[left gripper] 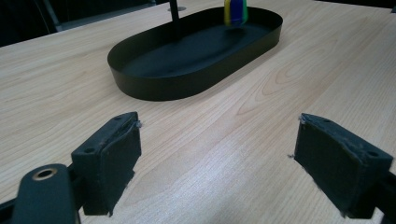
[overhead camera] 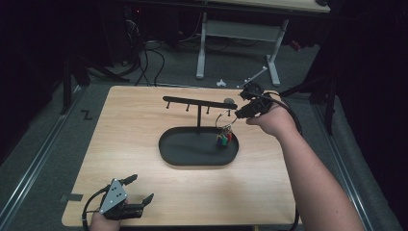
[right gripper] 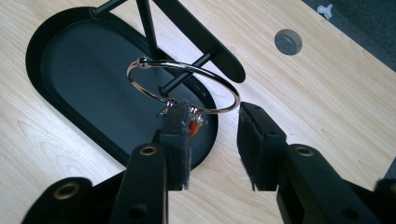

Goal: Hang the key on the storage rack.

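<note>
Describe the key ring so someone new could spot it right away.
Find the black oval metal tray on the wooden table; a black T-shaped stand rises from it. The thin silver key ring hangs on its right-end peg, carrying small colourful tags.

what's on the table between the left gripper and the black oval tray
Nothing: in the left gripper view, only bare wooden table lies between the open left gripper and the black oval tray. The high view shows the same bare stretch.
</note>
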`<state>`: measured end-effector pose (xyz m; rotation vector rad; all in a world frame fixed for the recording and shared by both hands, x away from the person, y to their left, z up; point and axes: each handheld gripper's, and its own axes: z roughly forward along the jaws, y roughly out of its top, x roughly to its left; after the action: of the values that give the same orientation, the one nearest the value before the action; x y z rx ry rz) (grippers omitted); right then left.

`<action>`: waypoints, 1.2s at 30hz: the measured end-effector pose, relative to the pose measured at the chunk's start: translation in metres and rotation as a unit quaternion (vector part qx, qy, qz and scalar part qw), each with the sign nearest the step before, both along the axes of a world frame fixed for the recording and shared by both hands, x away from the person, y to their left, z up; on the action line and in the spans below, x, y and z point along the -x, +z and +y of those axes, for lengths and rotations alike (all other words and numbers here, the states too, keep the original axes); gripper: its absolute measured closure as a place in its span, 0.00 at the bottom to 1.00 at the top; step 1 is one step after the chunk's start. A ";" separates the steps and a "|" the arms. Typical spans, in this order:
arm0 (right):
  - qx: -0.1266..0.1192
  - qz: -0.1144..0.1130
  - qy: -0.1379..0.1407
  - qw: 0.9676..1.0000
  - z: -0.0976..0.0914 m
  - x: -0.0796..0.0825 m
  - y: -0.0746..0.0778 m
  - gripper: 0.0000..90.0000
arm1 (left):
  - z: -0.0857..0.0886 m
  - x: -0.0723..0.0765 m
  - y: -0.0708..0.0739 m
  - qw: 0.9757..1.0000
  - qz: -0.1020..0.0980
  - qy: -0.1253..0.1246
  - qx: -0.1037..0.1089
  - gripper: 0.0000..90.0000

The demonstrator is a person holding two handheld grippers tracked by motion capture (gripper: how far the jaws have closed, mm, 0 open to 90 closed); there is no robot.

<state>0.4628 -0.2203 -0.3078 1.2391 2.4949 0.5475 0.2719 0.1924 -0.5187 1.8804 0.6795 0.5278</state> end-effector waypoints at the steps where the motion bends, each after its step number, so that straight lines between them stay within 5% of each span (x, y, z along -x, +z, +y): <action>1: -0.001 0.002 -0.004 1.000 0.000 0.001 0.000 0.70 | 0.000 0.000 0.000 1.000 0.000 0.000 0.000 0.17; 16: -0.020 0.006 -0.010 1.000 -0.006 0.006 -0.011 0.52 | -0.002 -0.001 -0.001 1.000 0.002 -0.006 -0.003 0.17; 27: -0.071 -0.017 -0.028 0.997 -0.020 0.019 -0.045 0.46 | -0.005 -0.003 -0.002 1.000 0.005 -0.011 -0.008 0.17; 36: -0.067 -0.027 -0.030 0.997 -0.029 0.040 -0.083 0.38 | -0.005 -0.003 -0.002 1.000 0.006 -0.011 -0.010 0.17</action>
<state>0.4227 -0.2498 -0.3907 1.3239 2.4015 0.7347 0.2746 0.1873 -0.5209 1.9092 0.6630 0.5110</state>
